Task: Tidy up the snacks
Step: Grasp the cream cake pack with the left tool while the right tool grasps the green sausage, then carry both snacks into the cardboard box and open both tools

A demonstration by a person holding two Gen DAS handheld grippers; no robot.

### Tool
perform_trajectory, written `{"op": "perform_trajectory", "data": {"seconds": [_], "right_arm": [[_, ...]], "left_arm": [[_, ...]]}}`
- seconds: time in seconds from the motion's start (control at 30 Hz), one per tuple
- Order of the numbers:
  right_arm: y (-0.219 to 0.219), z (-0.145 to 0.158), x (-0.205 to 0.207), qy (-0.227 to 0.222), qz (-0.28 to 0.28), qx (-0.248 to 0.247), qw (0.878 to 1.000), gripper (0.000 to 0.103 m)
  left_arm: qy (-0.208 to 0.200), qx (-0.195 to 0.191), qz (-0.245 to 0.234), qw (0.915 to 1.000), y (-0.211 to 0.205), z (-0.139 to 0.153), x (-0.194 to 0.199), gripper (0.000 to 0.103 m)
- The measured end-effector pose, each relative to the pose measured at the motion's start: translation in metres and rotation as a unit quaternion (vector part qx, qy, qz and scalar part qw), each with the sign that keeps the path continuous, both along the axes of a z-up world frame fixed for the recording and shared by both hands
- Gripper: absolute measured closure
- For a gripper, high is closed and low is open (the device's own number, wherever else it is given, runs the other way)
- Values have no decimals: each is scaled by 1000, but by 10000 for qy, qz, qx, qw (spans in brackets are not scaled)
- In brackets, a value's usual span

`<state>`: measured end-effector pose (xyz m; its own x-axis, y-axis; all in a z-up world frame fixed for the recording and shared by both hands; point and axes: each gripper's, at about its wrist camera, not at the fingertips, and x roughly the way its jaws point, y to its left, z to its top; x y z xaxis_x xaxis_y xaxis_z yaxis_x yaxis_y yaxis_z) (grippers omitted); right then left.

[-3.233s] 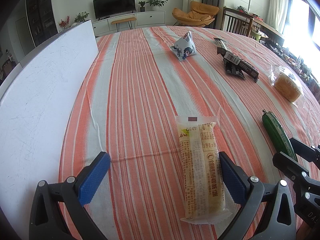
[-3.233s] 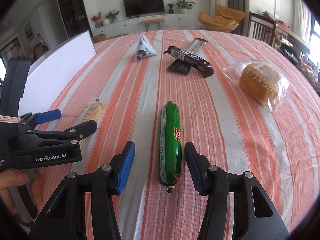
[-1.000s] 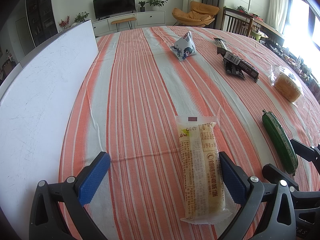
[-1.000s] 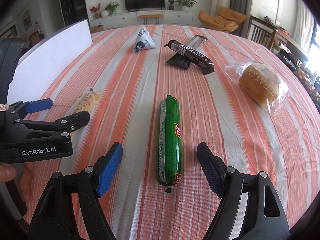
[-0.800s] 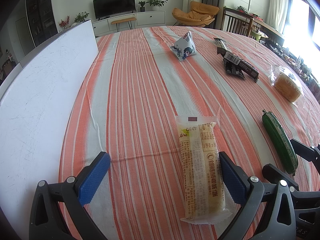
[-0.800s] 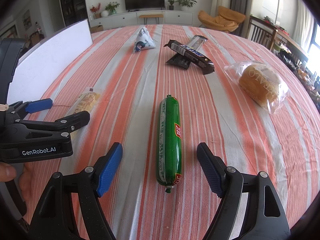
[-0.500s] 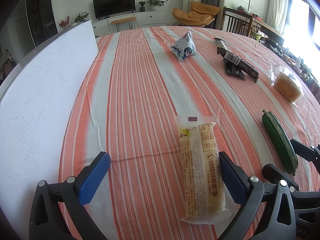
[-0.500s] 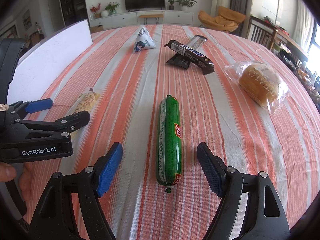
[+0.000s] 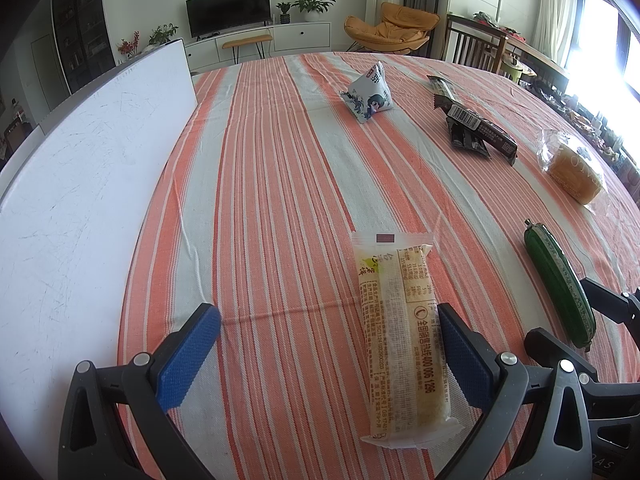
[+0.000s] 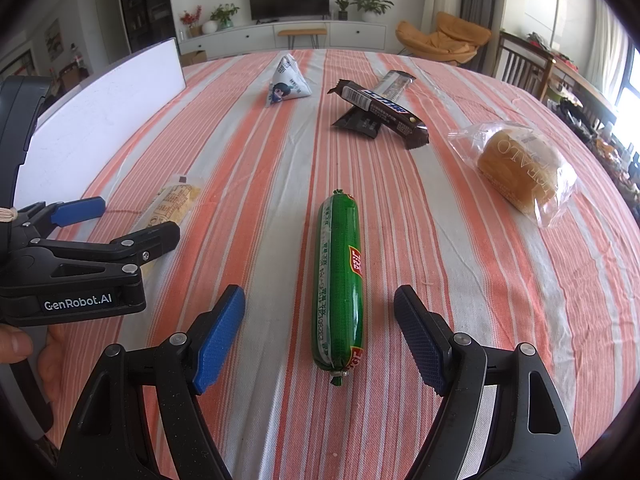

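My left gripper (image 9: 326, 354) is open, low over the striped tablecloth, with a long pale cake bar in clear wrap (image 9: 400, 330) lying just inside its right finger. It also shows in the right wrist view (image 10: 172, 204). My right gripper (image 10: 320, 340) is open around the near end of a green sausage (image 10: 340, 276), not touching it. The sausage also shows in the left wrist view (image 9: 558, 282). Farther off lie a triangular white pouch (image 10: 288, 84), dark chocolate bars (image 10: 380, 108) and a wrapped bun (image 10: 520, 168).
A white board (image 9: 80, 184) stands along the left side of the table. The left gripper's body (image 10: 80, 272) sits close to the left of the right gripper. Chairs, a TV unit and plants stand beyond the table's far edge.
Since 3.2 s ago my right gripper has opened wider around the sausage and drawn back slightly. Over the last second nothing has moved.
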<state>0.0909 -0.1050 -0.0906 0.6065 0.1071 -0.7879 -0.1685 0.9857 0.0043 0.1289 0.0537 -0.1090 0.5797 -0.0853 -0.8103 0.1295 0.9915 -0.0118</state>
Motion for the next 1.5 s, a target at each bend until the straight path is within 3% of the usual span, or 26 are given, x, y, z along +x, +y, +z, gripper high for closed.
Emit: {"op": "perform_trajectory", "data": {"seconds": [0.13,0.23,0.33,0.4,0.47,0.57,0.63,0.67,0.7,0.77,0.8,0.93,1.07,1.17,1.33,1.5], "right_arm": [[-2,1,0,11,-15,85,10000,24],[-30,15,-6,-205,-155,1097,9936,24],[-75,24,-12,-469,-802,2061,9741,23],[-95,16,-10,-267,-1156,2464,9619,24],[-96,11,-6,-51,-1165,2653,9571,24],[-64,19,4,92,-655,2062,9763,24],[-36,23,14,299,-221,1392,9896,25],[-24,23,19,419,-97,1114,9929,26],[-16,21,22,533,-27,891,9946,29],[-9,15,31,827,-81,596,9948,58],[-12,9,32,983,-219,587,9932,78],[-39,9,18,1103,-496,1399,9828,79],[-70,12,-2,1219,-692,2820,9491,79],[-71,24,-14,1185,-656,3384,9312,79],[-15,88,-12,907,209,3788,9208,79],[98,151,-2,829,1547,3862,9056,79]], "left_arm": [[184,-6,-127,9998,-1,1,2,0],[514,-417,-356,9972,2,8,5,2],[676,-904,-368,9929,10,16,3,8],[677,-826,-459,9932,8,18,3,17],[681,-526,-598,9945,-1,17,-1,24],[576,-46,-829,9949,-18,15,-8,36],[507,67,-982,9938,-27,17,-11,55],[495,31,-1022,9935,-31,18,-13,72],[494,46,-1029,9935,-33,18,-12,74],[476,-58,-1039,9934,-34,18,-14,74],[491,-185,-1030,9933,-30,19,-18,75],[369,-801,-992,9912,-15,36,-42,75],[245,-1552,-1051,9820,2,66,-74,75],[36,-1917,-1050,9758,21,99,-96,75],[-746,-2083,-500,9739,90,158,-123,74],[-1205,-1612,712,9770,186,185,-137,74]]}}
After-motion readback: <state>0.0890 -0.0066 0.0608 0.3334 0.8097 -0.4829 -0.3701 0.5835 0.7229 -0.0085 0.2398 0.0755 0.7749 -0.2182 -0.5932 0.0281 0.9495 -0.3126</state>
